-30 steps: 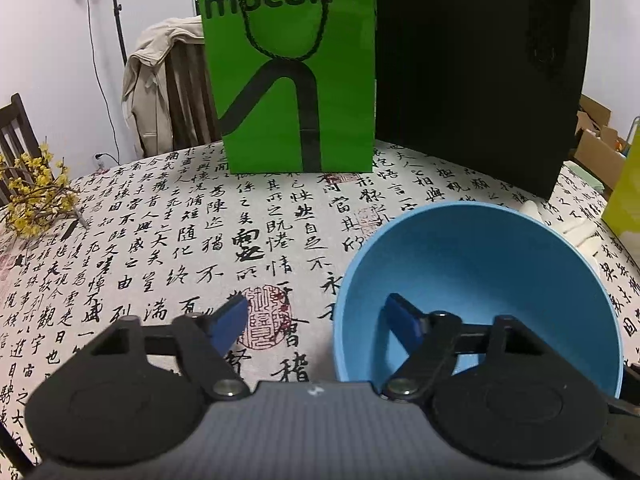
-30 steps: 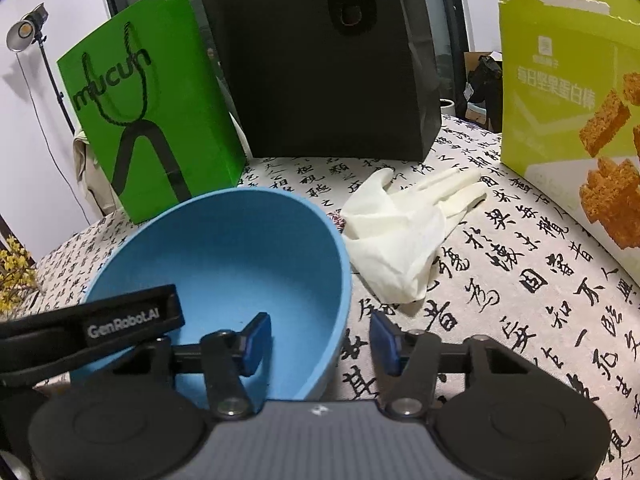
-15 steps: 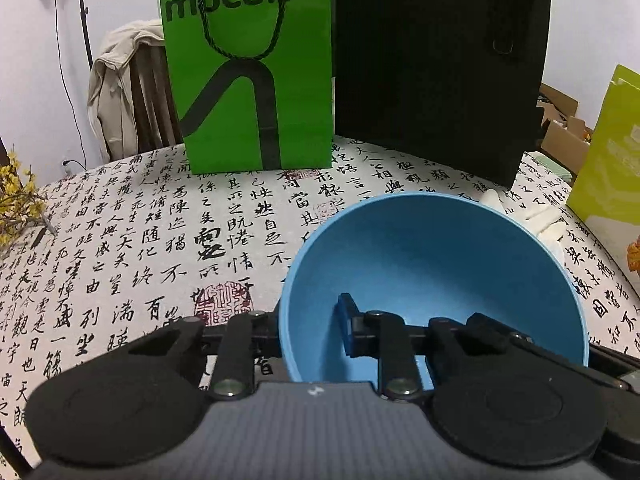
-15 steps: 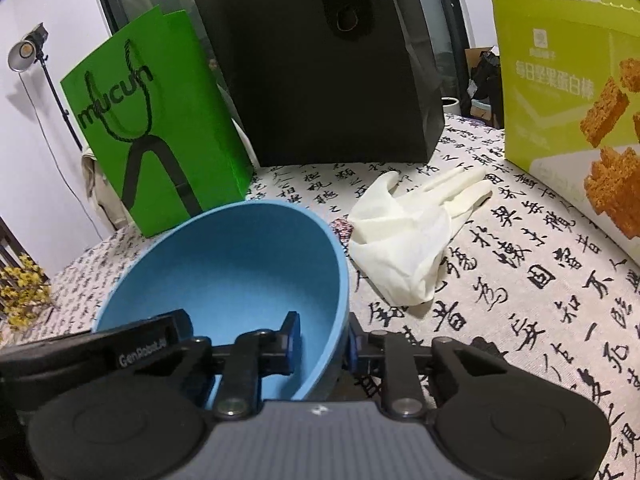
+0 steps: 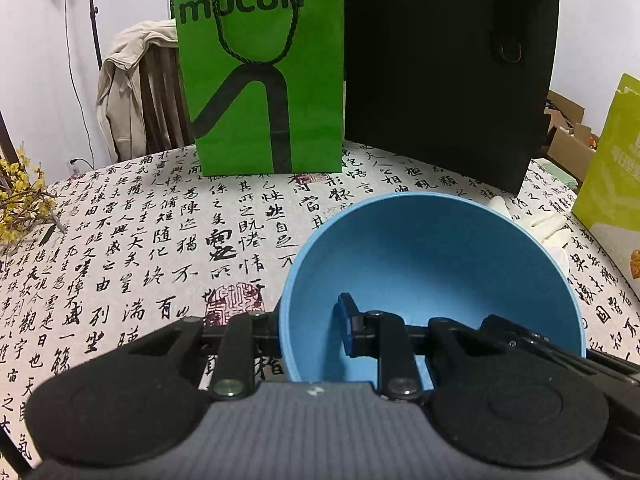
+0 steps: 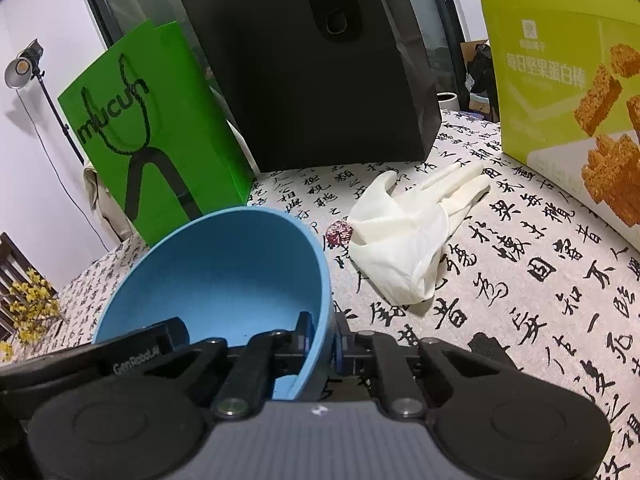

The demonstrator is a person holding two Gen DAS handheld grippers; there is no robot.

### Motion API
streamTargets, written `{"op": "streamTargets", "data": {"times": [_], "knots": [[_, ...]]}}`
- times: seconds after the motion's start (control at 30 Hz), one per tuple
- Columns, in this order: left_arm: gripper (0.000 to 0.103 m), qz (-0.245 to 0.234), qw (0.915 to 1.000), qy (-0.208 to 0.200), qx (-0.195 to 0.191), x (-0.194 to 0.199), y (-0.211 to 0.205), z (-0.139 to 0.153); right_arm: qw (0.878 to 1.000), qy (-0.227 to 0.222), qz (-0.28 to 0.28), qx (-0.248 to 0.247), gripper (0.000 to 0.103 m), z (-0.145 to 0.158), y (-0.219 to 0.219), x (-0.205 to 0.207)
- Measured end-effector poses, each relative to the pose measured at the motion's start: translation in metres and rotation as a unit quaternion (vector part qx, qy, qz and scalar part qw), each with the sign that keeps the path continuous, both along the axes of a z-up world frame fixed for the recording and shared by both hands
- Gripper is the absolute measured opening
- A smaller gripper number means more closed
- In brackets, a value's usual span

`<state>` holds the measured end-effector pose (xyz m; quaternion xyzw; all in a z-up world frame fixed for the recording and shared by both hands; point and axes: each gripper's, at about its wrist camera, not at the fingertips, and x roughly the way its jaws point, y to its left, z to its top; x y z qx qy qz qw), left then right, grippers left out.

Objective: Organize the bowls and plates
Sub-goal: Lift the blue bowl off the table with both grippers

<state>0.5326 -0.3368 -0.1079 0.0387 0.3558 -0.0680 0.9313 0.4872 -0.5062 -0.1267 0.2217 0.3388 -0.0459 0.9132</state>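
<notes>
A blue bowl stands on the calligraphy-print tablecloth, close in front of both grippers. My left gripper is shut on the bowl's left wall, with one blue pad inside and the other finger hidden behind the wall. In the right wrist view the same bowl fills the lower left. My right gripper is closing tight on the right wall, a pad pressing on each side. The left gripper's labelled body shows at the bowl's near left.
A green paper bag and a black bag stand behind the bowl. A white glove lies to its right, with a yellow-green snack box beyond. Yellow flowers are at the far left, and a chair with a jacket is behind the table.
Both grippers stood open astride the bowl's walls a second ago. Each has since closed onto its wall, and the bowl sits a little closer in the views.
</notes>
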Motion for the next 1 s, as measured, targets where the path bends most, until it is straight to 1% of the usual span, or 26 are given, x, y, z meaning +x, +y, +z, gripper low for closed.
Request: {"op": "streamTargets", "data": {"times": [0.2, 0.4, 0.57, 0.83, 1.0], "knots": [[0.024, -0.001, 1.0000, -0.009, 0.002, -0.005, 0.001, 0.004, 1.000, -0.009, 0.001, -0.010, 0.011, 0.006, 0.003, -0.003], [0.024, -0.003, 0.9998, -0.017, 0.004, -0.012, 0.005, 0.012, 1.000, -0.019, 0.005, -0.007, 0.011, 0.013, 0.006, -0.010], [0.024, -0.001, 0.9998, -0.018, -0.010, -0.018, 0.013, 0.018, 1.000, -0.027, 0.009, -0.003, 0.011, 0.020, 0.010, -0.018], [0.024, -0.006, 0.9996, -0.026, -0.013, -0.029, 0.025, 0.026, 0.999, -0.034, 0.018, 0.005, 0.011, 0.025, 0.016, -0.023], [0.024, -0.001, 0.9994, -0.028, -0.020, -0.036, 0.036, 0.030, 0.999, -0.041, 0.031, 0.000, 0.011, 0.031, 0.024, -0.029]]}}
